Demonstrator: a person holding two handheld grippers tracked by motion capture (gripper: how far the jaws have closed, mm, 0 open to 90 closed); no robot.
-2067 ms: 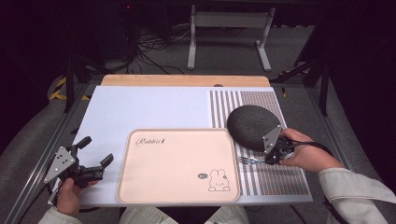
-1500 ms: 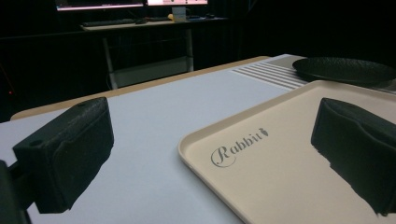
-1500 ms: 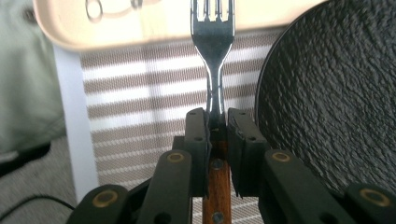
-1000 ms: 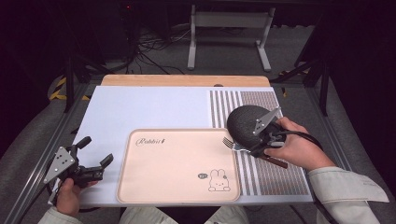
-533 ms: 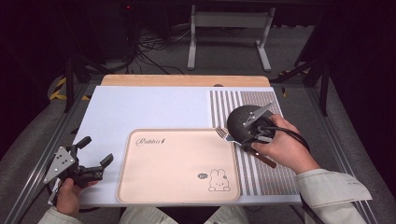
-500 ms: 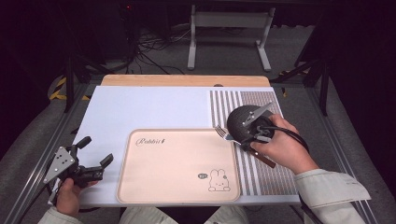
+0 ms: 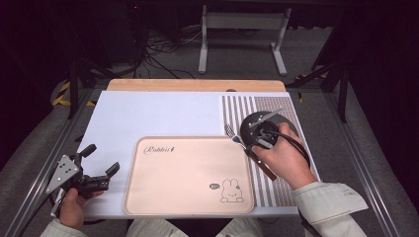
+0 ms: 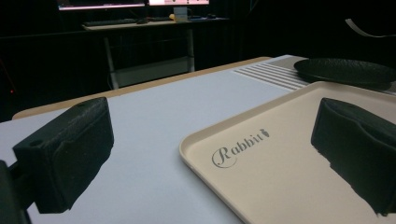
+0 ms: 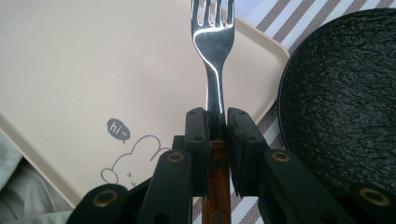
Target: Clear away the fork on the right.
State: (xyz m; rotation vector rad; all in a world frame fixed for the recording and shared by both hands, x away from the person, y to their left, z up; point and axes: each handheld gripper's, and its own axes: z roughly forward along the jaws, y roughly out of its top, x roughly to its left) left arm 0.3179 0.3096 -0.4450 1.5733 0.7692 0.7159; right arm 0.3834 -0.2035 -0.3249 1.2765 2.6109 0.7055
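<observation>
Both grippers are black, each with two blocky jaws. The left gripper (image 7: 99, 170) carries a grey three-cornered plate (image 7: 62, 173) on top, dotted with small dark holes; its jaw pads (image 8: 70, 151) are matte, rough-edged foam-like blocks, one with a small round hole in its upper face. The right gripper (image 9: 217, 122) has slim jaws on flat black link arms joined by brass-coloured rivets, with smaller dark screw holes along the jaws. A black cable (image 7: 291, 143) loops from it. The person wears pale, light-grey long sleeves (image 7: 328, 205) with cuffs at the wrists.
</observation>
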